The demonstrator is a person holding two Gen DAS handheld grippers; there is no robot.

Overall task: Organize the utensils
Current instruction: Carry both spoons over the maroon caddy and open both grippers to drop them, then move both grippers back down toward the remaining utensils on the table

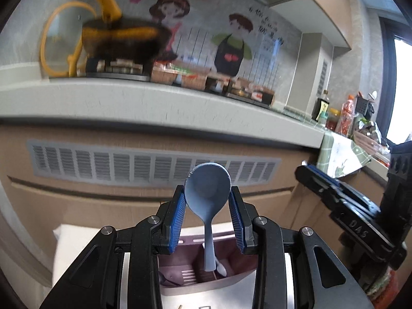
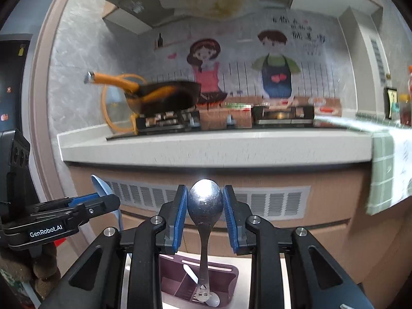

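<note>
My left gripper (image 1: 207, 195) is shut on a blue plastic spoon (image 1: 207, 188), bowl up, handle hanging down over a pink divided utensil holder (image 1: 231, 279). A white spoon (image 1: 221, 269) lies in that holder. My right gripper (image 2: 205, 200) is shut on a metal spoon (image 2: 205, 200), bowl up, its handle reaching down into the pink holder (image 2: 226, 278), next to the white spoon (image 2: 191, 274). The left gripper (image 2: 103, 199) with the blue spoon (image 2: 101, 186) shows at the left of the right wrist view. The right gripper (image 1: 316, 177) shows at the right of the left wrist view.
A kitchen counter (image 2: 213, 149) runs across ahead, with a vented cabinet panel (image 1: 154, 164) below it. A black wok with a yellow handle (image 2: 159, 97) sits on a gas stove. Bottles and packets (image 1: 345, 113) stand at the right. A green checked cloth (image 2: 386, 170) hangs over the counter edge.
</note>
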